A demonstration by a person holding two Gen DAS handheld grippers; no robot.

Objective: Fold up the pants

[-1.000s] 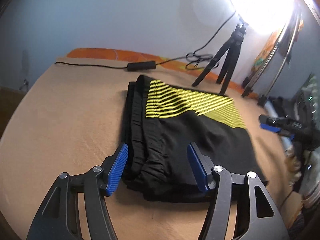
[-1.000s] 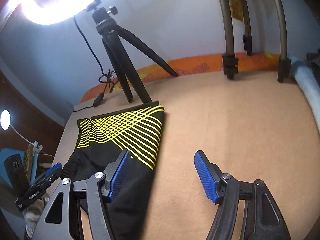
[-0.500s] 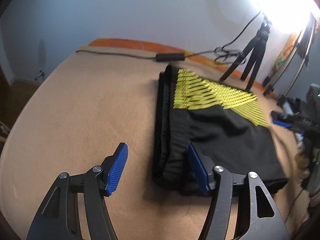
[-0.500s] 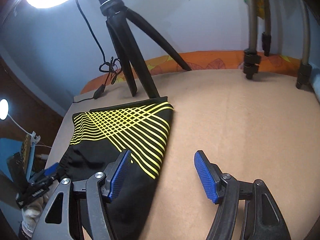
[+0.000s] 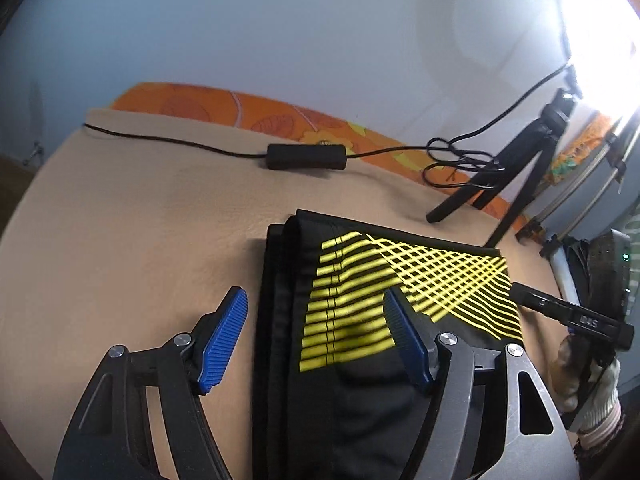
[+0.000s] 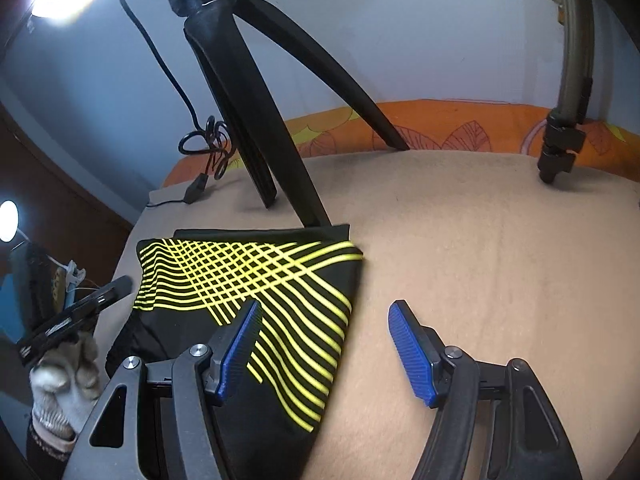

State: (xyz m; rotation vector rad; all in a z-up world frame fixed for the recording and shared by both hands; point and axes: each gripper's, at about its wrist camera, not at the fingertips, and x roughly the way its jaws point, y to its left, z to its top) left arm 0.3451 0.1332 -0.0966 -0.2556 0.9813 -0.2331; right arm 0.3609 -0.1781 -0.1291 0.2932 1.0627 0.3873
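While the pants lie folded into a flat black stack with yellow stripes on the tan blanket, both grippers are held just above them with nothing between the jaws. At the left side of the stack, the left gripper is seen with its jaws apart, straddling the layered edge of the cloth. Near the back edge of the blanket, a cable with a black box is laid, and a tripod stands just behind the pants. At the right side, the right gripper is spread open across the striped right border of the pants.
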